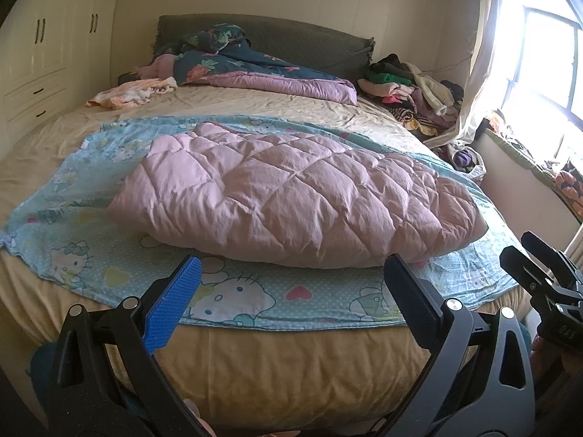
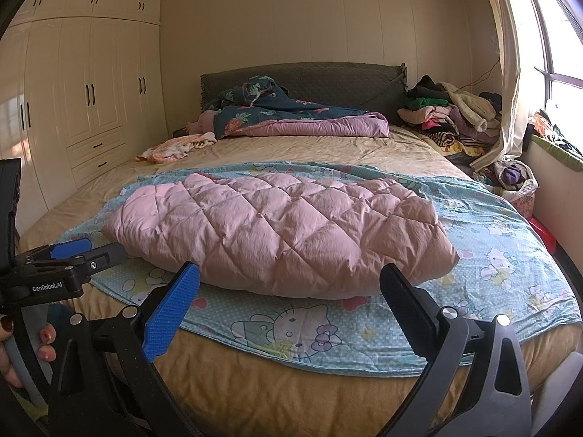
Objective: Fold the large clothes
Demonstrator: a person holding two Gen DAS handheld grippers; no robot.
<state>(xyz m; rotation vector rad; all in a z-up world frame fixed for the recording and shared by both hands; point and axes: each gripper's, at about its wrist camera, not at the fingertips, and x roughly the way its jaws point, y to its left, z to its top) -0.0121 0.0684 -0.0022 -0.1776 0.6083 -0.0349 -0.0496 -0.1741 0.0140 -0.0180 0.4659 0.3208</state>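
A pink quilted puffy garment [image 1: 291,196] lies folded in a bundle on a light blue cartoon-cat sheet [image 1: 247,291] spread across the bed; it also shows in the right wrist view [image 2: 284,229] on the same sheet [image 2: 492,255]. My left gripper [image 1: 291,276] is open and empty, held just short of the bed's near edge, in front of the garment. My right gripper [image 2: 289,284] is open and empty too, at the same near edge. The left gripper shows at the left in the right wrist view [image 2: 69,255]; the right one shows at the right edge of the left wrist view [image 1: 546,276].
The bed [image 1: 255,364] has a beige sheet. A dark floral and purple duvet [image 1: 255,69] and a peach cloth [image 1: 135,93] lie near the headboard. A clothes pile [image 1: 411,91] sits at the far right. Wardrobes [image 2: 91,91] stand left, a window [image 2: 561,54] right.
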